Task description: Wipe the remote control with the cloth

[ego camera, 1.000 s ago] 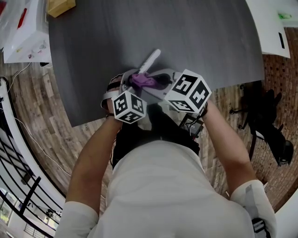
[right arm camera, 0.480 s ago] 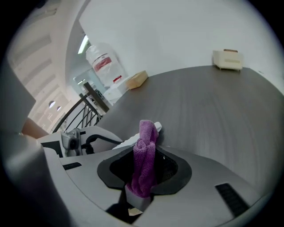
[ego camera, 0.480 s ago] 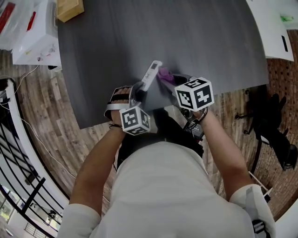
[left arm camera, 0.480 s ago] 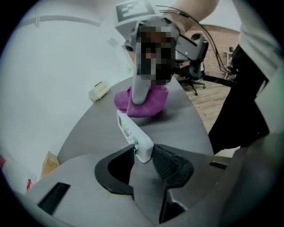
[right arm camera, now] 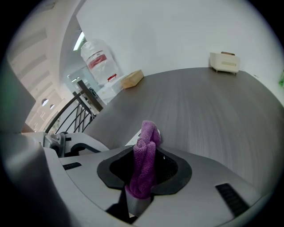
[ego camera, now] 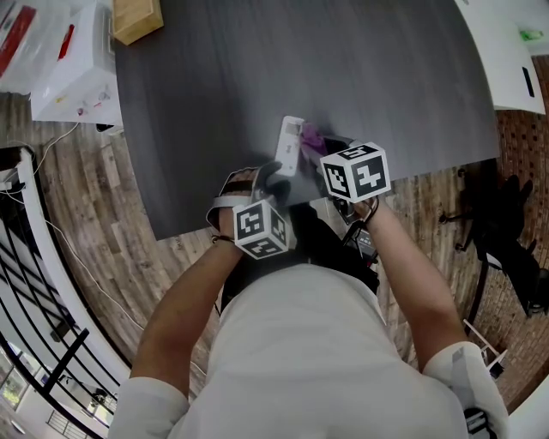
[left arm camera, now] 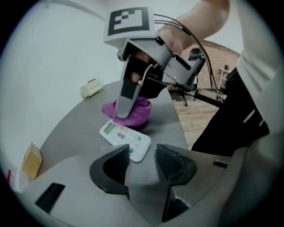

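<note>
The white remote control (ego camera: 290, 146) lies face up on the dark grey table (ego camera: 386, 77), near its front edge. My left gripper (left arm camera: 143, 153) sits just behind the remote's near end (left arm camera: 125, 140). Its jaws have just been opening and nothing is pressed between them. My right gripper (right arm camera: 145, 151) is shut on the purple cloth (right arm camera: 144, 166), which bunches up between the pads. In the left gripper view the cloth (left arm camera: 128, 111) rests on the table beside the remote's far end, under the right gripper's fingers (left arm camera: 126, 95).
A wooden block (ego camera: 137, 17) and a white box (ego camera: 73, 81) sit at the table's far left. Another small white box (right arm camera: 225, 61) stands at the far edge, a water bottle (right arm camera: 100, 60) beyond it. Black equipment (ego camera: 497, 231) stands on the floor, right.
The remote, earlier held tilted up in my left gripper, now lies flat on the table. The left gripper has let go and drawn back. The right gripper with the cloth has shifted beside the remote.
</note>
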